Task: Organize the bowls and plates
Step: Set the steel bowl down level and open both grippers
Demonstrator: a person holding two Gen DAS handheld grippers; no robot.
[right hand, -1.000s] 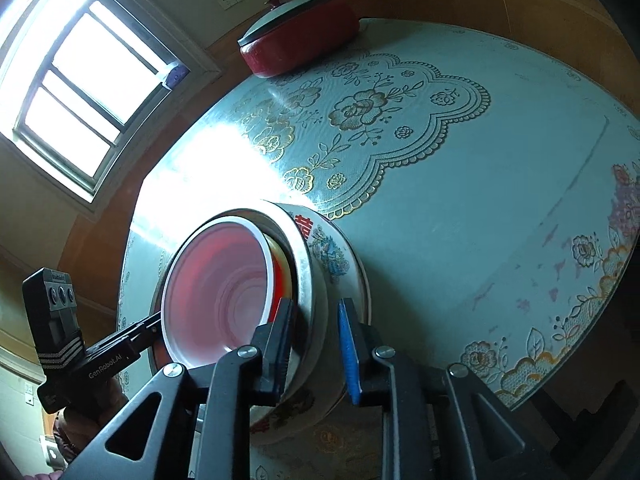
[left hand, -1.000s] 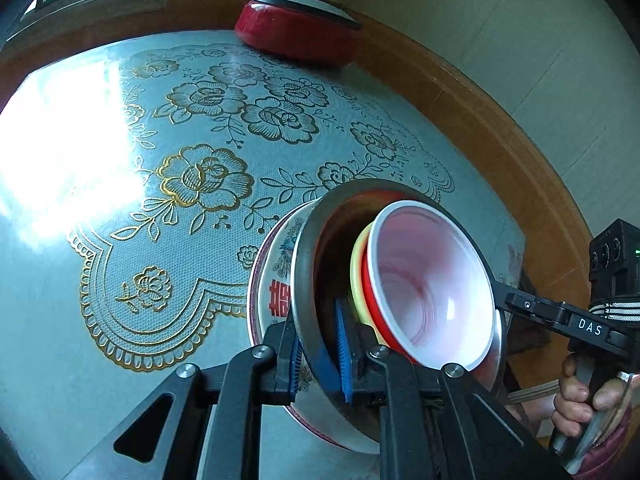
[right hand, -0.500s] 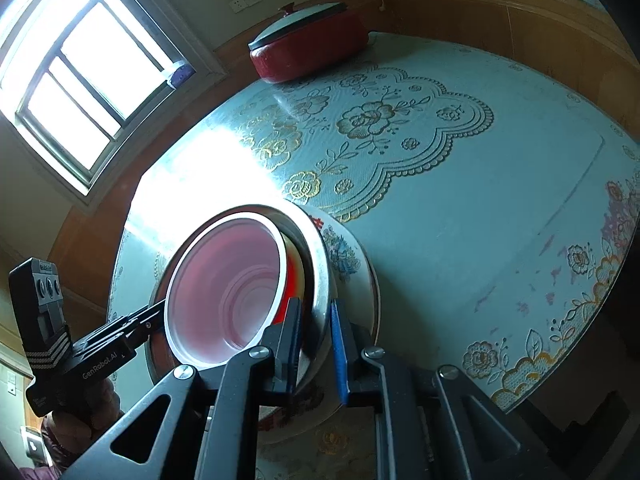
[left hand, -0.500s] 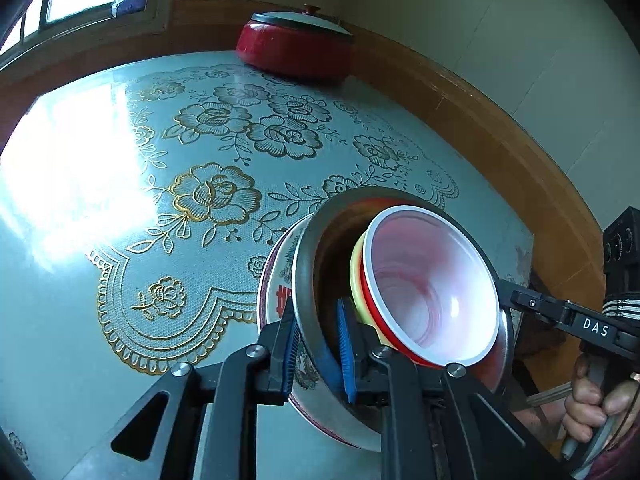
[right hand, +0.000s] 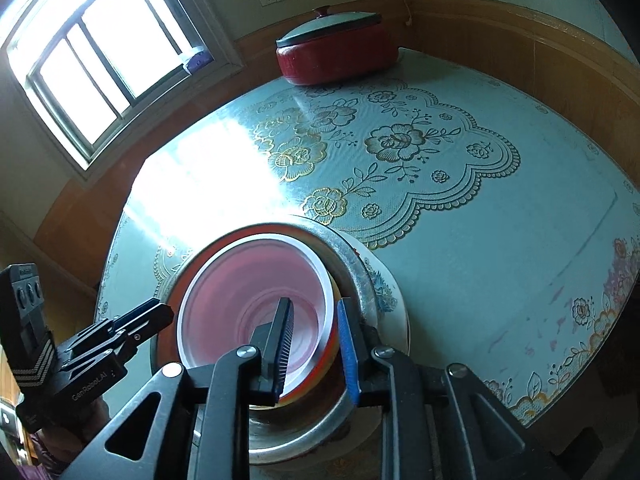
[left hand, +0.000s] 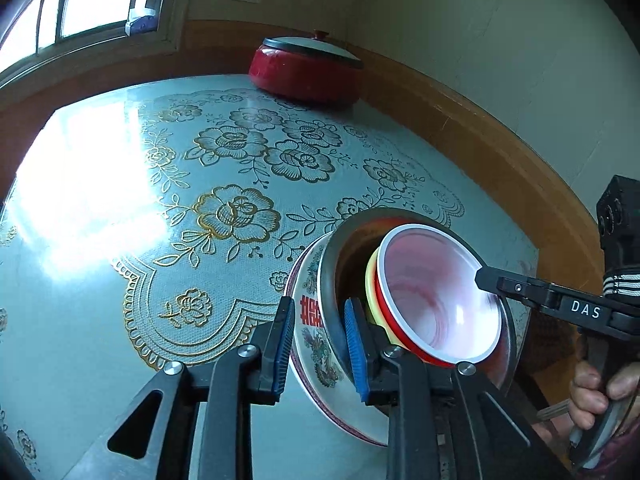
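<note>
Left wrist view: since the earlier frame the left gripper (left hand: 318, 350) has just been opening; its pads, which pinched the metal bowl (left hand: 329, 276) rim a second ago, now stand apart. The outer pad is clear of the floral porcelain bowl (left hand: 310, 316), whose wall, with the metal rim, lies between the jaws; whether the inner pad touches the metal I cannot tell. So: open, nothing gripped. The nested stack sits on the table (left hand: 80, 280) at its near edge: porcelain outermost, then metal, a yellow bowl (left hand: 370, 280), and a red bowl with white rim (left hand: 436, 300) innermost. The right gripper's finger reaches inside that red bowl.

Right wrist view: the right gripper (right hand: 316, 350) has shifted inward from the metal rim. It now straddles the rims of the red bowl (right hand: 256, 300) and the yellow one, one pad inside, one outside. Gaps show on both sides; jaws open, not gripping. The lidded red pot (right hand: 336, 54) stands well apart by the wall.

Judgement: this step looks like reseating or lifting the inner bowls. Close squarely on the rim, lift straight, keep the left gripper ready to steady the stack near the edge.
</note>
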